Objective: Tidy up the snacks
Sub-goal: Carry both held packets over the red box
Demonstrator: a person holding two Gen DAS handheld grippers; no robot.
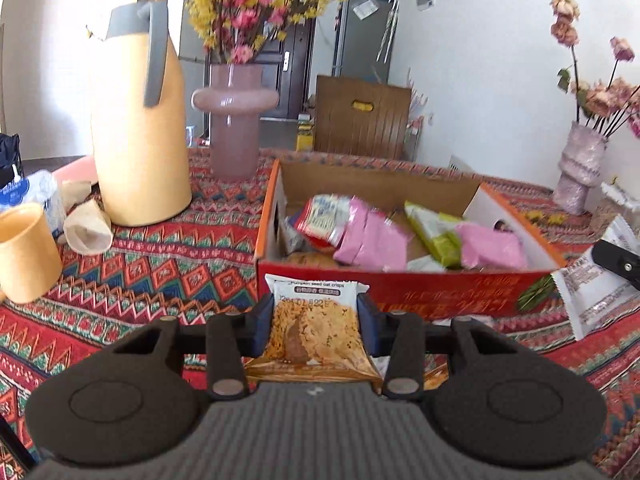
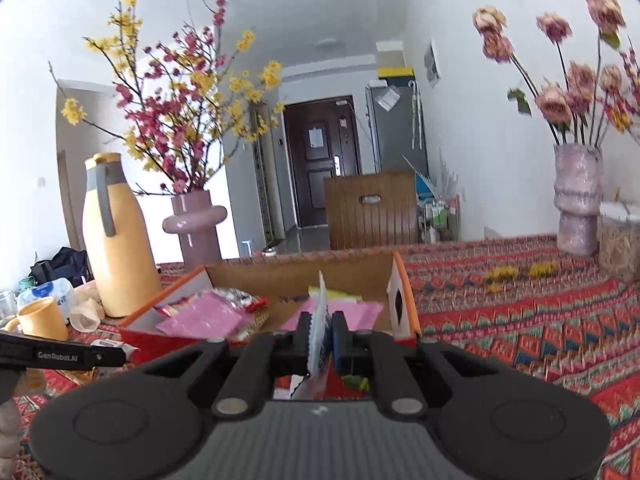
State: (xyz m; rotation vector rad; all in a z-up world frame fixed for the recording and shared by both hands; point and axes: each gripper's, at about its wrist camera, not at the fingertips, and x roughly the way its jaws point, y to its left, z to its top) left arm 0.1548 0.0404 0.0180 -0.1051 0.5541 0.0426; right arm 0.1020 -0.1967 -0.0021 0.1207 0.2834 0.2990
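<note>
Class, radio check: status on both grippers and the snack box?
Left gripper shut on oat crisps packet. Right gripper shut on white packet. Box ahead, unobstructed.

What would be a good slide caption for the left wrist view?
Left gripper holding an oat crisps packet before the snack box on a patterned tablecloth.
</note>
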